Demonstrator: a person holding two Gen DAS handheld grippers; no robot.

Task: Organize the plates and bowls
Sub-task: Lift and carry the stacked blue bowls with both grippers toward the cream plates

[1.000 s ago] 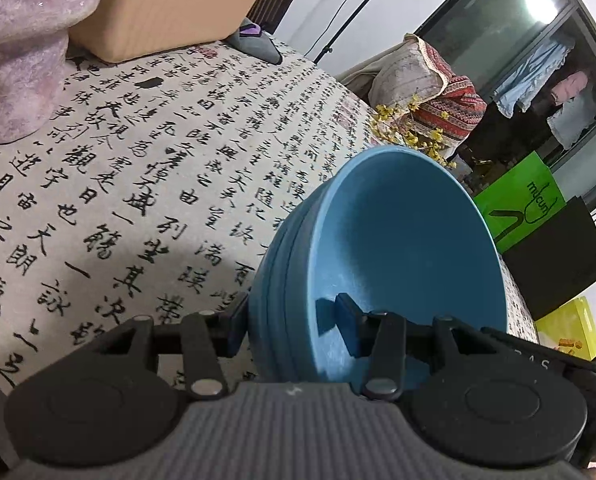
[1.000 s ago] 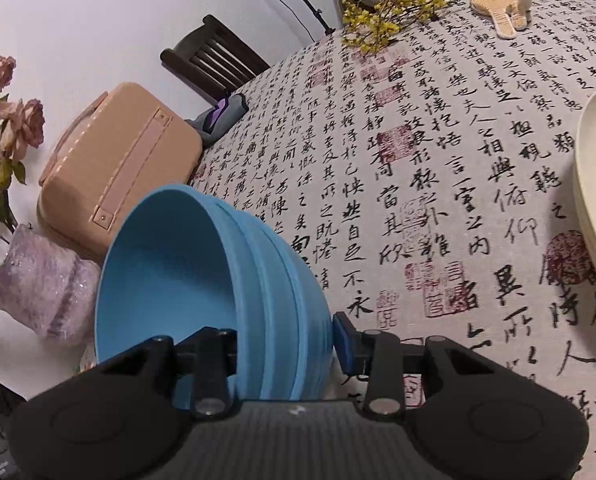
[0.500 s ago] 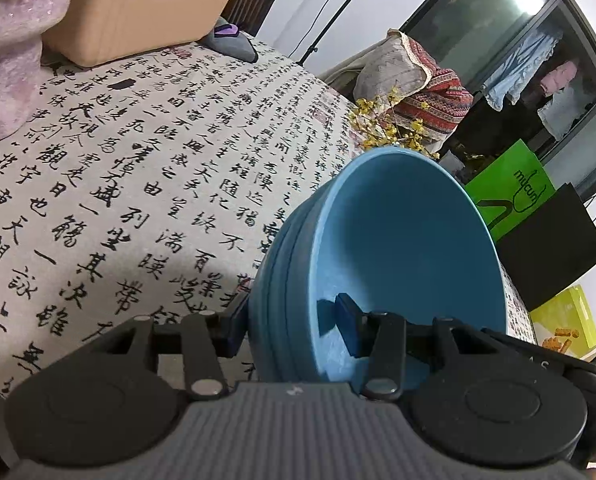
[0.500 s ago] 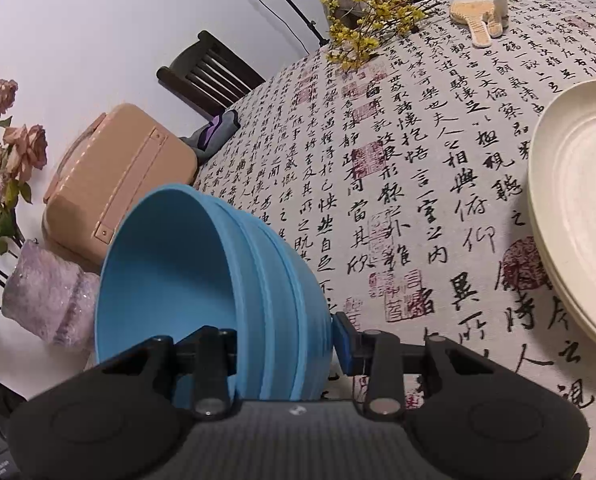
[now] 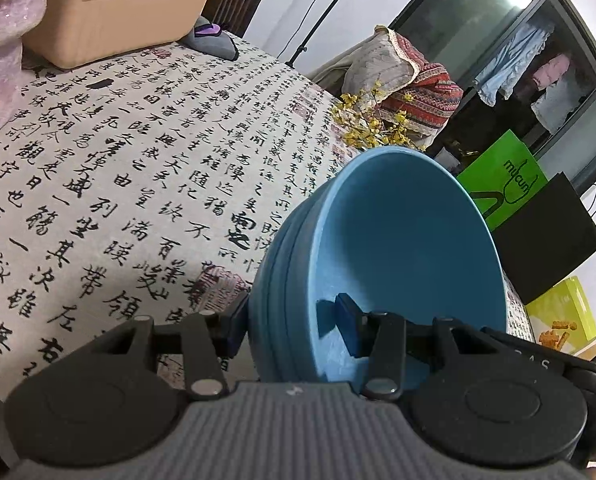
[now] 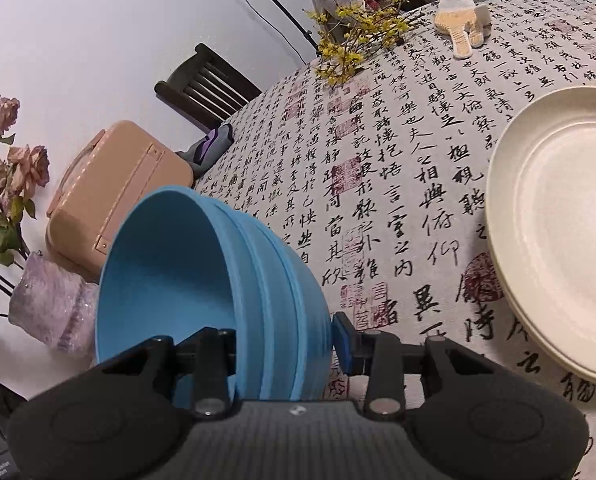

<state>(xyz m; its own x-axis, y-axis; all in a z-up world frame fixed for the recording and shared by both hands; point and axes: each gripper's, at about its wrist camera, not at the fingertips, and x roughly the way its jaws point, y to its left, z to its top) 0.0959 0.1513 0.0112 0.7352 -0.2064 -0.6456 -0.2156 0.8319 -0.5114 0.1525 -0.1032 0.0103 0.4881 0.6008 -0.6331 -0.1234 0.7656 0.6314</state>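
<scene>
Left wrist: both grippers [image 5: 294, 328] [image 6: 284, 340] angled down (tablecloth below), clamping blue bowls [image 5: 398, 248] rims.

Blue bowls [image 5: 398, 248], nested: three by the rims, exact count uncertain. Cream plates [image 6: 558, 224], stacked: at least two. Beige case [image 6: 110, 196]: one; vase [image 6: 54, 308]: one

wall [image 6: 98, 40]: plain white | chair [image 6: 206, 90]: dark wood, behind worktop [image 5: 146, 168] | window [image 5: 498, 40]: dark glass, lamp reflected
</scene>
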